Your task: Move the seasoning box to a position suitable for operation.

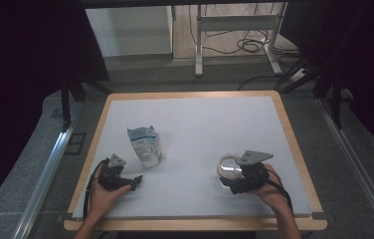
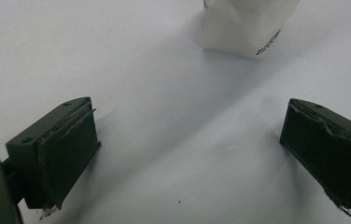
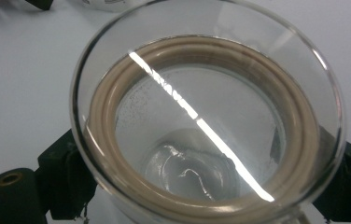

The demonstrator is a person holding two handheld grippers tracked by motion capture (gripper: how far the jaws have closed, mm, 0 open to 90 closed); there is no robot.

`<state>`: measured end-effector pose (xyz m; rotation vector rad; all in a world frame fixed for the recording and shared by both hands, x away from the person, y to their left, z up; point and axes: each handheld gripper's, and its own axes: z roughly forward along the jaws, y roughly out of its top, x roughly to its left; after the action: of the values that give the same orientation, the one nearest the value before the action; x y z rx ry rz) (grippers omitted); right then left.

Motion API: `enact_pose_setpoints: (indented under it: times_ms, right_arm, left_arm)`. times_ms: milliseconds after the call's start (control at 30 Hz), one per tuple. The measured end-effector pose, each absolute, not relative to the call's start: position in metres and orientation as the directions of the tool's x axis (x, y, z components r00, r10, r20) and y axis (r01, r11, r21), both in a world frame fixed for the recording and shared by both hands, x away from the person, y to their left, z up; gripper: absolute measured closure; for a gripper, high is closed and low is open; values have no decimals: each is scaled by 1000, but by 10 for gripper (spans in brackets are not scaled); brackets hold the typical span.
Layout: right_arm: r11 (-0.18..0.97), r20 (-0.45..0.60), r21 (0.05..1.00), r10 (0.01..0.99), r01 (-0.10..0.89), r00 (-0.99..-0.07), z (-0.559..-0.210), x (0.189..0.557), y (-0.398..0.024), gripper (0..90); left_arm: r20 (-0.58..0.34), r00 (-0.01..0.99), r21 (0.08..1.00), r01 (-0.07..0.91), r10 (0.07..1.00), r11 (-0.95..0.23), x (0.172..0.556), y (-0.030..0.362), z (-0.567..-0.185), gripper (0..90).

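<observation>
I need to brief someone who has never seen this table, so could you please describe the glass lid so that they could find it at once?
Start at the white table with its wooden rim and look to its near right side. There the right tool grips the lid, a round piece of clear glass with a beige seal ring inside. Its one neighbour, the pouch, is white and blue, crumpled, and stands left of centre.

L hand-held gripper [image 1: 136,181] jaws wide apart; R hand-held gripper [image 1: 226,185] clamped.
</observation>
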<state>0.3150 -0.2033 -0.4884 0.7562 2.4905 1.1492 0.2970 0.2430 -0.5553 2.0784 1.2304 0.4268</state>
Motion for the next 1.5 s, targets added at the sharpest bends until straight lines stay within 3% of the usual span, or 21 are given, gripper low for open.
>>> enact_pose_setpoints:
  times_ms: [300, 467, 767, 967, 1133, 1167, 1200, 1267, 1300, 1500]
  right_arm:
    - [528, -32, 786, 556, 323, -831, -491, 319, -206, 106]
    - [501, -33, 803, 577, 322, -816, -487, 314, -204, 48]
    - [347, -1, 890, 651, 297, -759, -454, 292, -228, 74]
    - [232, 44, 926, 714, 296, -698, -445, 281, -255, 247]
    - [160, 96, 932, 757, 326, -646, -439, 277, -274, 500]
    - [160, 96, 932, 757, 326, -646, -439, 277, -274, 500]
    - [147, 110, 929, 768, 340, -631, -437, 276, -278, 592]
    - [149, 107, 927, 773, 343, -626, -437, 276, -279, 629]
    - [159, 100, 924, 777, 348, -621, -437, 276, -280, 719]
    - [189, 85, 915, 772, 355, -630, -438, 275, -279, 854]
  left_arm:
    - [-57, 501, 693, 643, 864, -327, 297, 243, -555, 40]
    - [-59, 499, 693, 644, 865, -324, 297, 243, -555, 40]
    - [-58, 499, 693, 644, 865, -325, 297, 243, -555, 40]
    - [-58, 499, 692, 645, 865, -325, 297, 243, -555, 40]
    - [-58, 499, 691, 645, 865, -326, 297, 243, -555, 40]
    - [-57, 499, 691, 645, 865, -326, 297, 243, -555, 40]
    - [-57, 499, 691, 645, 865, -326, 297, 243, -555, 40]
    - [-57, 499, 691, 645, 865, -326, 297, 243, -555, 40]
    - [-57, 499, 691, 645, 865, -326, 297, 243, -555, 40]
    - [-56, 498, 692, 644, 865, -326, 297, 242, -555, 41]
